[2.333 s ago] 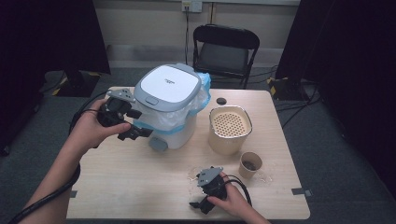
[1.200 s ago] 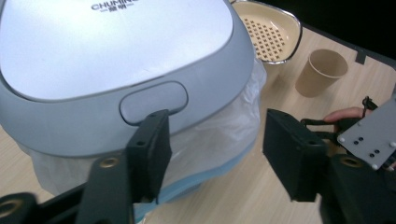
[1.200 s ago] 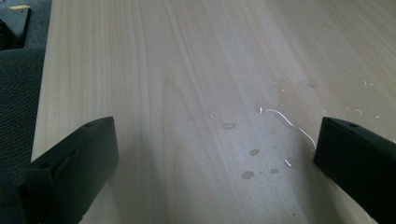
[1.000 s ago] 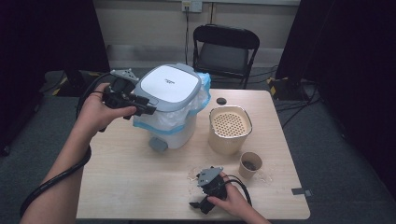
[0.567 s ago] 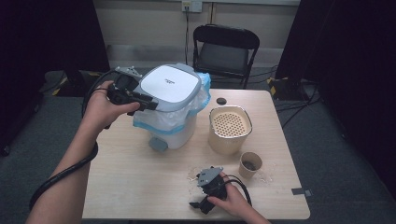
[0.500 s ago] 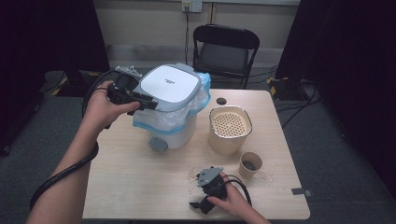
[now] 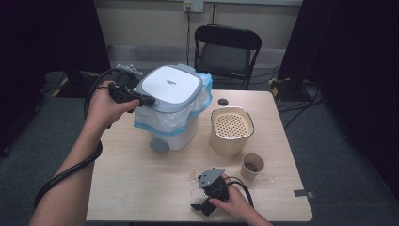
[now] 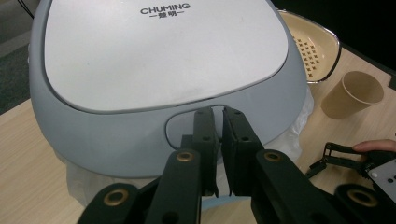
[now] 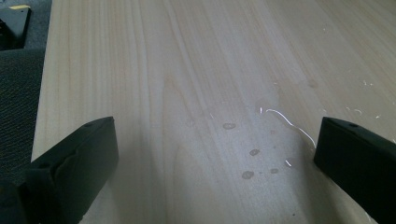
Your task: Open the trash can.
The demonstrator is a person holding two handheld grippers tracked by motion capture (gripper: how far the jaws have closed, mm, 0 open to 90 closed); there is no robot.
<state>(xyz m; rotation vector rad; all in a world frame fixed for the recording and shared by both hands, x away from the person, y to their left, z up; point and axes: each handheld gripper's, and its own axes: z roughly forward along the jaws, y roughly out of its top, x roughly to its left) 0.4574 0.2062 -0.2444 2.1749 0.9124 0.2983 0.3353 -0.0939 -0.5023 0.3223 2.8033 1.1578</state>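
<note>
A white pedal bin (image 7: 167, 134) lined with a blue-edged plastic bag stands at the table's back left, its grey and white lid (image 7: 171, 87) down. My left gripper (image 7: 149, 100) is held at the lid's left rim. In the left gripper view its jaws (image 8: 218, 112) have just been closing and stand shut, tips at the oval recess in the lid's (image 8: 163, 51) edge, with nothing visible between them. My right gripper (image 7: 199, 207) rests on the table near the front edge; its jaws (image 9: 217, 126) stand wide open over bare wood.
A beige strainer basket (image 7: 230, 129) stands right of the bin, with a paper cup (image 7: 251, 165) in front of it. A small black cap (image 7: 223, 101) lies behind the basket. Water drops (image 9: 247, 175) dot the wooden table (image 7: 136, 188). A black chair (image 7: 228, 47) stands behind.
My left hand has risen from the bin's side and moved right to the lid's rim. The right gripper has stayed put.
</note>
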